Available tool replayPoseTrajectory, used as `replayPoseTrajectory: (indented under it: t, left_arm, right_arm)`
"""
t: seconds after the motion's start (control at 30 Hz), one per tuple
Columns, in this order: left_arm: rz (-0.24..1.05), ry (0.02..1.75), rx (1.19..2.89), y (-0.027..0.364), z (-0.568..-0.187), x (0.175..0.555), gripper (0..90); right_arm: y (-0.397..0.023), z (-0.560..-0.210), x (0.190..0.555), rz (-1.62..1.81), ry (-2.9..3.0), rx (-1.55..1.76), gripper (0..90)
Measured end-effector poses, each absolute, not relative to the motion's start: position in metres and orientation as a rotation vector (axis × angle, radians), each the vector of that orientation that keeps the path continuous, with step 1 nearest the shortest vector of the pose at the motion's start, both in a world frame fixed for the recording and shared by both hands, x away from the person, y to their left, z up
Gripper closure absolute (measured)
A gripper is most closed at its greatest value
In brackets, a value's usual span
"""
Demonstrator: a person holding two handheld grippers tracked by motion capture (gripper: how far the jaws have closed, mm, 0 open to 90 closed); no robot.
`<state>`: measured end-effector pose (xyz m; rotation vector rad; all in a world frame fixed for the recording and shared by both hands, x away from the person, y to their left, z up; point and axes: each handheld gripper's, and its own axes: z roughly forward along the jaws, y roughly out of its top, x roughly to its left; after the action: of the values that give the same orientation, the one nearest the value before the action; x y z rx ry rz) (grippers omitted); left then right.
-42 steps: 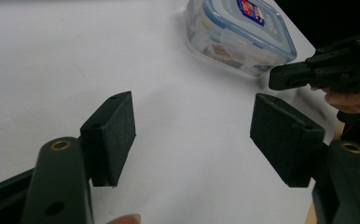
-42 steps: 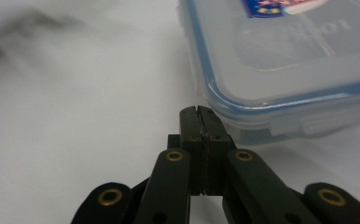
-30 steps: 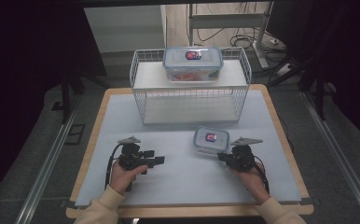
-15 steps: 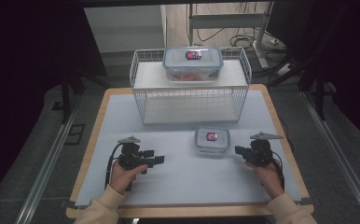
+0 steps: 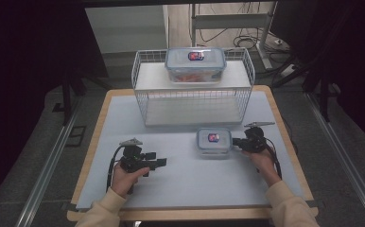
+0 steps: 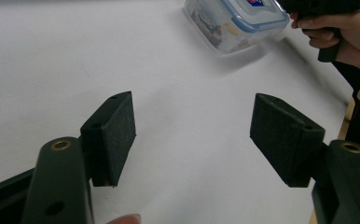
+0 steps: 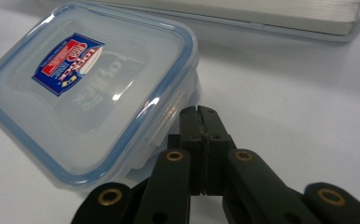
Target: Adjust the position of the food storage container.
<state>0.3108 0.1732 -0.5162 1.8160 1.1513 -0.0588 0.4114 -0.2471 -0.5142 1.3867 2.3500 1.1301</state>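
A small clear container (image 5: 213,141) with a blue-rimmed lid and a red-and-blue label sits on the white table (image 5: 195,189), in front of the wire rack. My right gripper (image 5: 235,141) is shut and points left at the container's right side. In the right gripper view its closed tips (image 7: 200,112) lie against the side latch of the container (image 7: 89,93), with nothing between the pads. My left gripper (image 5: 164,162) rests at the near left, open; between its pads (image 6: 113,135) I see bare table. The container (image 6: 236,21) lies beyond it.
A white wire rack (image 5: 145,99) stands at the back of the table, with a larger lidded container (image 5: 195,64) of orange food on its top shelf. The hand (image 6: 341,32) holding the right gripper is beside the small container. Dark floor and cables surround the table.
The right gripper swung out to the right from the container's near-right corner, then farther from the person to its right side. The container and the left gripper stayed put.
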Motion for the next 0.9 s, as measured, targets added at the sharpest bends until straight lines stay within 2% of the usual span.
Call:
replayPoseTrajectory:
  t: [0.67, 0.9]
  left_arm:
    - [-0.054, 1.158, 1.821, 0.173, -0.518, 0.312, 30.6]
    - [-0.052, 1.159, 1.817, 0.175, -0.518, 0.312, 30.6]
  right_arm:
    - [-0.197, -0.520, 0.413, 1.178, 2.440, 1.292, 89.4]
    - [-0.197, -0.519, 0.414, 1.190, 2.419, 1.290, 89.4]
